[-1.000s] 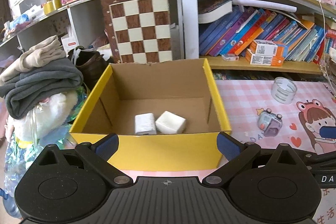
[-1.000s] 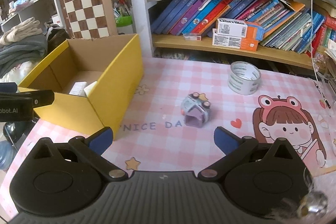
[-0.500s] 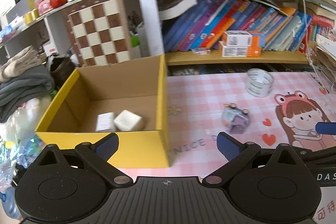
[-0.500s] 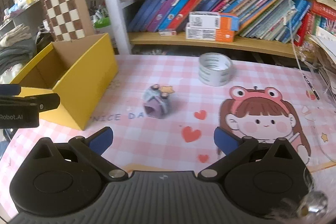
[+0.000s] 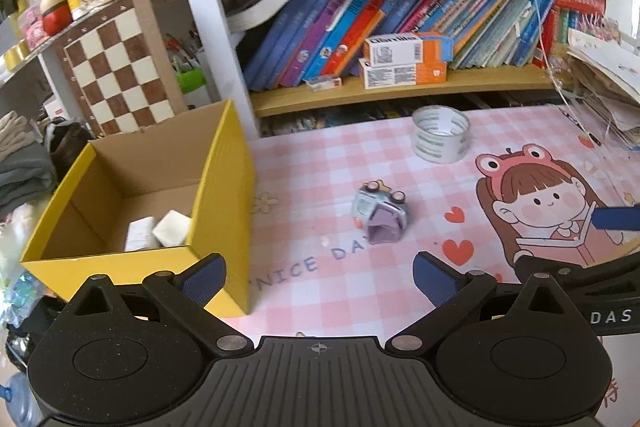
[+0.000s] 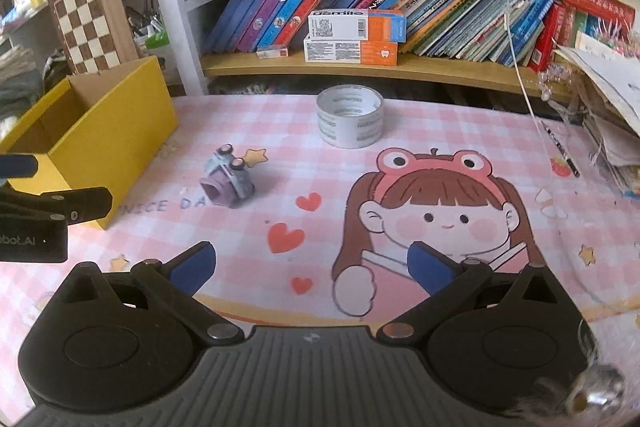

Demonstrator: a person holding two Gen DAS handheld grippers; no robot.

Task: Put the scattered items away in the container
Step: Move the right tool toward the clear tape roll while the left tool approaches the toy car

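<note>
Your left gripper (image 5: pixel 318 277), bottom of its frame: blue-padded fingers (image 5: pixel 204 277) spread wide, holding nothing, touching nothing; the left finger sits in front of the near corner of the yellow box (image 5: pixel 224 195). Your right gripper (image 6: pixel 310 267), bottom of its frame: fingers equally wide apart, empty, hovering over the pink checked mat (image 6: pixel 400 131); part of your left gripper shows at the left edge of this view.

Yellow box, left of centre in the left view: open-topped, cardboard inside; two white blocks (image 5: pixel 158 231) lie side by side on its floor at the near right.

Toy car (image 5: pixel 378 213), centre of the left view: small, grey-lilac, tipped with wheels up, on the mat just right of the box, apart from both grippers; also seen at (image 6: pixel 228 177).

Tape roll (image 6: pixel 350 117), upper centre: clear, standing on its flat side, beyond the car.

Bookshelf (image 6: pixel 400 69), top of both frames: leaning books, two orange-and-white cartons.
</note>
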